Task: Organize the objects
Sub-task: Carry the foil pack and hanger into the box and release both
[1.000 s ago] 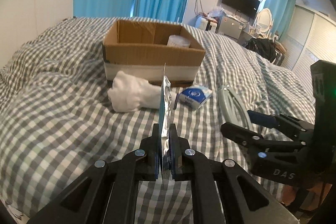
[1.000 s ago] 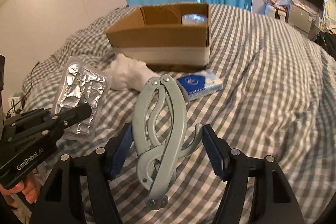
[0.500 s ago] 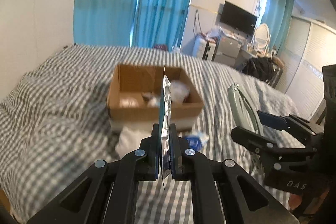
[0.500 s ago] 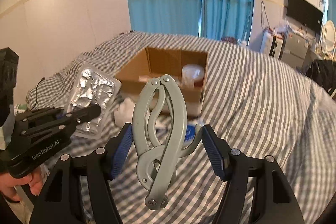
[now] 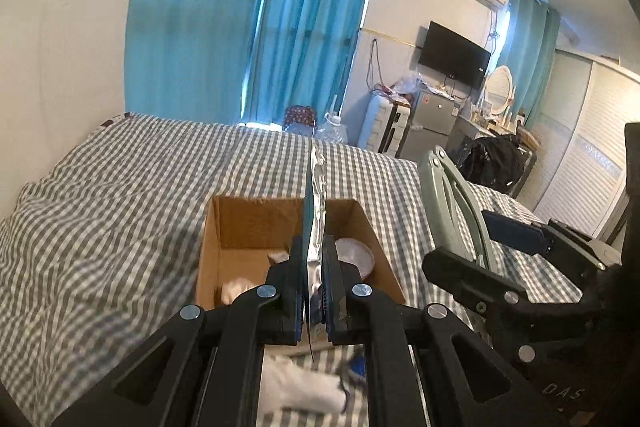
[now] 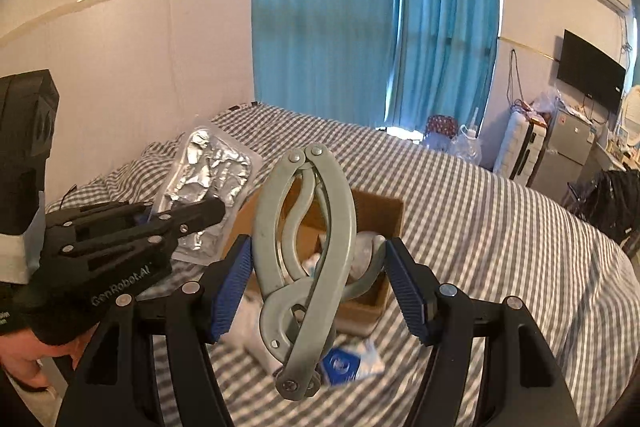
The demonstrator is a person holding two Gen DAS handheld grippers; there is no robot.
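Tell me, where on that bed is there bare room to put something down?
The checked bedspread lies bare left of the cardboard box and beyond it toward the curtains; also right of the box. Crowded: in front of the box, with a white cloth and a blue packet. The box already holds things.

On the side of my left gripper (image 6: 200, 213), seen from my right wrist, I can read "GenRobot.AI" in pale letters along its black body. On my right gripper (image 5: 492, 247), seen from my left wrist, only the letters "DAS" show low on its black housing, the rest of the word cut off. The small blue and white packet (image 6: 350, 361) on the checked bedcover carries a round emblem, but its print is too blurred for me to read.
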